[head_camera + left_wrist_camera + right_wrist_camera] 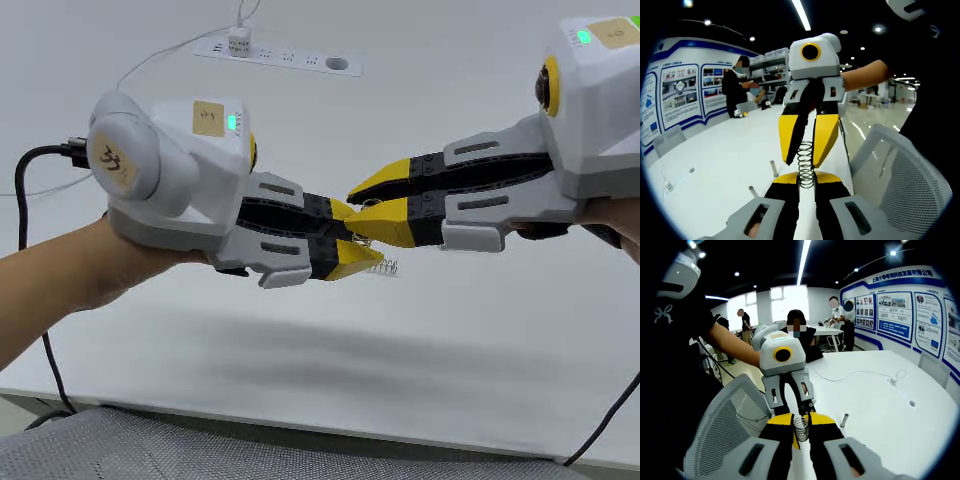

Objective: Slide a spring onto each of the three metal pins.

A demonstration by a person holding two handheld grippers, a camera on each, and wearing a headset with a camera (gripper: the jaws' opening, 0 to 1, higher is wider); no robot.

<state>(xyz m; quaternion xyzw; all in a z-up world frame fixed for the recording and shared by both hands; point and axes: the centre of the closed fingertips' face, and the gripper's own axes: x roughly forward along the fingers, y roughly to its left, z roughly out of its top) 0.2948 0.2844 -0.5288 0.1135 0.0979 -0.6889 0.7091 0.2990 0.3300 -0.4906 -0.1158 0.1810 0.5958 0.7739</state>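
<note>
Apparently left gripper [807, 179] and right gripper [801, 420] fingers, nearly closed, both pinch 1 coiled wire spring [805, 160].

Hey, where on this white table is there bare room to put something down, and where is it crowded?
Bare table runs from the near edge up to the left gripper and right gripper, and again beyond them to the power strip. Crowded: where both meet around the spring, and by the metal pins standing beside them.

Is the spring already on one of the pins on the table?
No, the spring is held in the air between the jaws, while the two pins on the table stand bare.
</note>
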